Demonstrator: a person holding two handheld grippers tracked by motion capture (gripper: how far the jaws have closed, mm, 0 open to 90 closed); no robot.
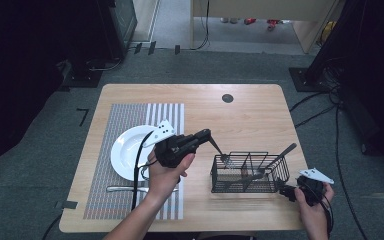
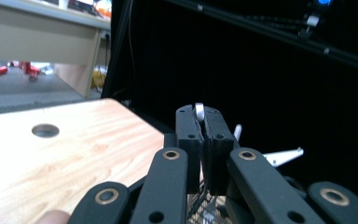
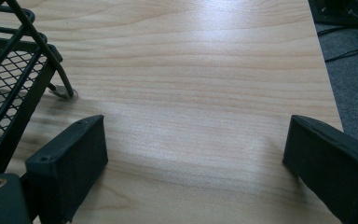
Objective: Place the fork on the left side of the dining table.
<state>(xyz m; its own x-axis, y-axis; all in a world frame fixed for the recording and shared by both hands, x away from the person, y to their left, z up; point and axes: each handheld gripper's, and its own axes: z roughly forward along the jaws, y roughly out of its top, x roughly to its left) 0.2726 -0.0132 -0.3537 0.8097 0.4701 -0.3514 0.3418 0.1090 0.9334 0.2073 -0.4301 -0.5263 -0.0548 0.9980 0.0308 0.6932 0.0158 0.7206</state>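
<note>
Steel, stiff, light and slippery, the fork [image 1: 223,156] at frame centre hangs tines-down over the wire caddy [image 1: 249,173], left gripper [image 1: 209,134] fingers clenched on its narrow handle, probably the best hold.

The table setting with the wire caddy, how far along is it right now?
Done: a plate sits on the striped placemat, with one piece of cutlery laid in front of it. In hand: the left gripper has its jaws shut on a fork, tines down over the wire caddy. Left: a dark-handled utensil stands in the caddy; the right gripper rests open beside it.
</note>
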